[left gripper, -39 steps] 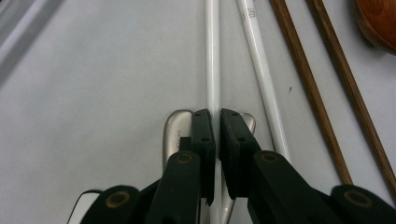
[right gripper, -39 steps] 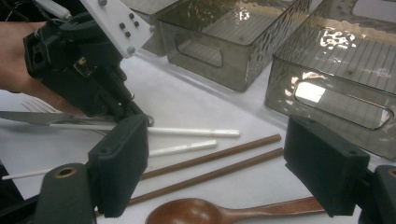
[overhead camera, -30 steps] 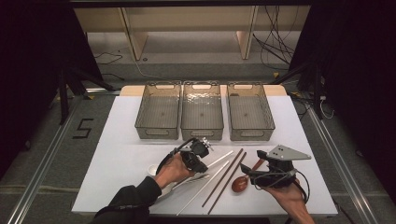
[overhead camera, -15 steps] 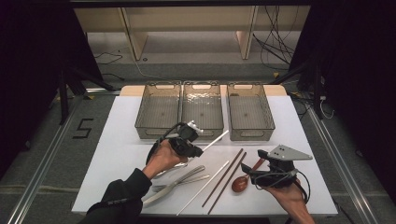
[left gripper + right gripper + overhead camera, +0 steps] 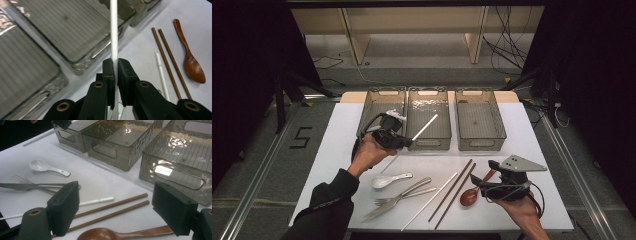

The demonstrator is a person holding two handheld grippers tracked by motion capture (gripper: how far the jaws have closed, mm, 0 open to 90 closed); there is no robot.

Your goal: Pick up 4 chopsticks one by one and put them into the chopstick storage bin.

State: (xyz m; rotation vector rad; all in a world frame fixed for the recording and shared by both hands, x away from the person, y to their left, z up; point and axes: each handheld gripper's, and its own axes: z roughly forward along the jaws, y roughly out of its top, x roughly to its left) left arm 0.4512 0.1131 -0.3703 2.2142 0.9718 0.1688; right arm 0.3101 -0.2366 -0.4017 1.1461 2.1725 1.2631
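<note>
My left gripper (image 5: 403, 141) is shut on a white chopstick (image 5: 424, 127) and holds it in the air, over the front edge of the left bin (image 5: 384, 91) and the middle bin (image 5: 429, 145). In the left gripper view the chopstick (image 5: 114, 37) runs straight up between the pressed jaws of the left gripper (image 5: 116, 62). My right gripper (image 5: 482, 186) rests near the table's front right, open, jaws wide apart over the handle of a brown wooden spoon (image 5: 470, 196). The right gripper (image 5: 120, 202) has nothing pinched in its own view, and the brown spoon (image 5: 112, 235) lies just below it.
A third clear bin (image 5: 482, 145) stands at the right. On the white table lie a white spoon (image 5: 388, 180), a fork and knife (image 5: 404, 192), a second white chopstick (image 5: 429, 201) and two brown chopsticks (image 5: 452, 190).
My left gripper has risen and moved away from the cutlery toward the bins, carrying the white chopstick with it. The right gripper has stayed put.
</note>
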